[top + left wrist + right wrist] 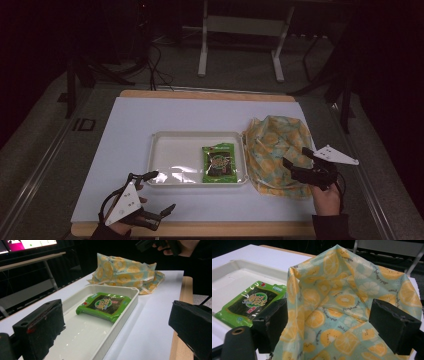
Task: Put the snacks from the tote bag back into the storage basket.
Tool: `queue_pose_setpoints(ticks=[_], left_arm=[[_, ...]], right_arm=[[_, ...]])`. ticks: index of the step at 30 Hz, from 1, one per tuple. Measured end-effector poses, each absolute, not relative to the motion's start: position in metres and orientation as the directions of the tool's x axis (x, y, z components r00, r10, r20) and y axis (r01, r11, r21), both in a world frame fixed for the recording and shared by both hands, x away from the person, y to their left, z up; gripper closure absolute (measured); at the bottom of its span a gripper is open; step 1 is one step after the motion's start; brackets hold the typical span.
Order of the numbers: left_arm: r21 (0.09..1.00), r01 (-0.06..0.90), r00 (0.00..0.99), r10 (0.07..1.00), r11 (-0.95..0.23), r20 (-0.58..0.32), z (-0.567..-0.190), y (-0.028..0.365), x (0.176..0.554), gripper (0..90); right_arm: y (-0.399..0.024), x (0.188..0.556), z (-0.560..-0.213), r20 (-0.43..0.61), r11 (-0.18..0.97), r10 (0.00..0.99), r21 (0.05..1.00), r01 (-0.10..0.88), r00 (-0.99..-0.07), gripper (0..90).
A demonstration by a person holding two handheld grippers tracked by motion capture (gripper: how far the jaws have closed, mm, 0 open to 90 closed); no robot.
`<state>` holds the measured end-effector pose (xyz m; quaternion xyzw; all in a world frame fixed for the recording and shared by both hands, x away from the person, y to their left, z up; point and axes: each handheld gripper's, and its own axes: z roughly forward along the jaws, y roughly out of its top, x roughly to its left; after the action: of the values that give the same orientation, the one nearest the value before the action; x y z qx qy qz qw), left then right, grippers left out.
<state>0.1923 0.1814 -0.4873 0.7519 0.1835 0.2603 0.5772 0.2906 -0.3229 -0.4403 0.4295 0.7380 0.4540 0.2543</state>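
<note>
R tool (296, 158) wide open over fruit-print bag (272, 145), grips nothing; L tool (159, 192) open, empty, near tray (165, 140).

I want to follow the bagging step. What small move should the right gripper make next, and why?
Probably ease the right gripper down and close on the fruit-print bag: its jaws stand open on either side of the bag's raised fold, gripping nothing, and the green packet lies in the tray.

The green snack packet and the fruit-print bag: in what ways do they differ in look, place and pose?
The green snack packet lies flat inside the white tray; the fruit-print bag sits crumpled on the white sheet beside the tray. The packet is small, glossy and green with a dark middle; the bag is far larger, pale with orange slices. The right gripper is open over the bag; the packet lies untouched.
</note>
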Motion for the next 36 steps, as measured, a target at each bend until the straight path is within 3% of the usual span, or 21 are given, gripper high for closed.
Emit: queue_pose_setpoints(ticks=[36], left_arm=[[0.961,-0.005,0.800,0.575,-0.276,0.169,-0.487,0.181,0.194,0.5]], right_arm=[[-0.349,0.269,-0.460,0.026,0.145,0.895,0.928,0.345,-0.445,15.1]])
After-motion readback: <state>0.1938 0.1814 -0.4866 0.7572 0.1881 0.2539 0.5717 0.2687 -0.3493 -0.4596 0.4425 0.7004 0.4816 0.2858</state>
